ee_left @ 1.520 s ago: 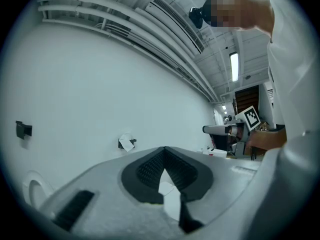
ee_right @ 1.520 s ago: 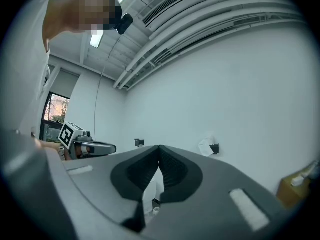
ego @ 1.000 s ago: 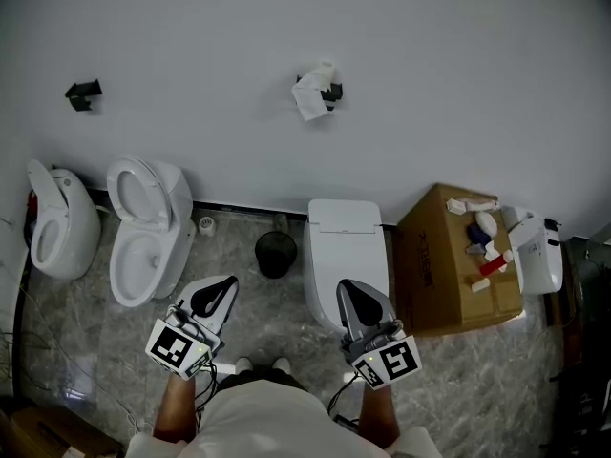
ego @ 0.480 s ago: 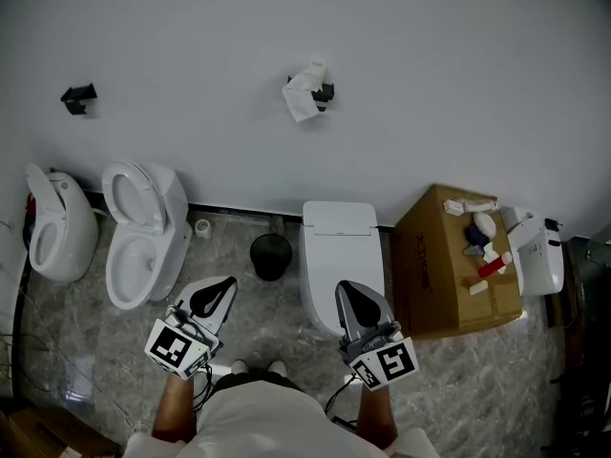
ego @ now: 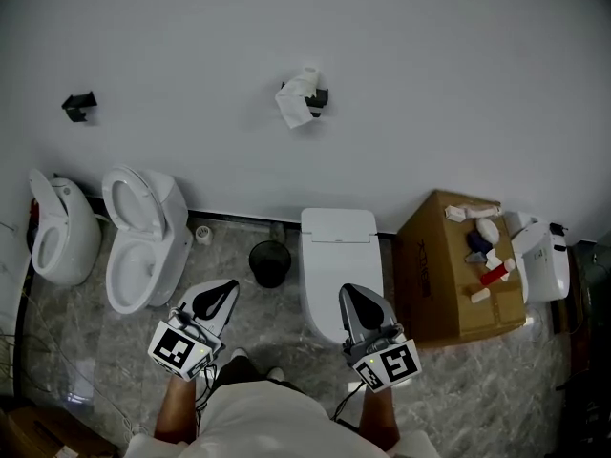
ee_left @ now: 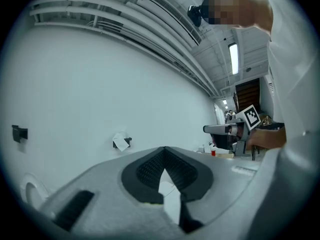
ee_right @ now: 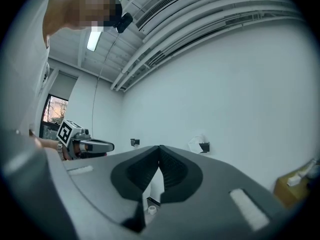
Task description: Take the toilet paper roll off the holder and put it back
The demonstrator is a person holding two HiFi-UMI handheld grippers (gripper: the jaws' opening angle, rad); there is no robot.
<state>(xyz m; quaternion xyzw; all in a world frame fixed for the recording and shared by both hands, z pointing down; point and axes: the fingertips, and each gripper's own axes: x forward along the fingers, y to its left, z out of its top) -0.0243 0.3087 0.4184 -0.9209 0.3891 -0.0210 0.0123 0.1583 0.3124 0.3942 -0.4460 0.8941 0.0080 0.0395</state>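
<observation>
**Standing back from the wall: both claws shut and empty, roll on its holder**

The toilet paper roll [ego: 301, 93] sits on the black holder [ego: 322, 96], which is fixed high on the white wall [ego: 458, 74]. A loose sheet hangs down from the roll on its left side. Nothing touches the roll.

The left claw [ego: 229, 284] is held low in front of the person, pointing up toward the wall. In the left gripper view its jaws meet at the tips with nothing between them, so it is closed and empty. The roll shows small and far off, left of the tips.

The right claw [ego: 346, 289] is held low at the same height, well apart from the left one. In the right gripper view its jaws are also together at the tips, empty. The roll and holder show far off, to the right of the tips. Both claws are well apart from the roll.

On the marble floor [ego: 477, 399], a white toilet with its lid down [ego: 341, 246] stands against the wall below the roll, just beyond the right claw. A black bin [ego: 271, 260] stands just left of it. Further left is a toilet with its seat up [ego: 143, 237], and another toilet [ego: 57, 232] is at the far left edge. A second black bracket [ego: 79, 105] is on the wall, far left of the roll. A cardboard box [ego: 439, 284] with small items on top stands to the right of the closed toilet.
</observation>
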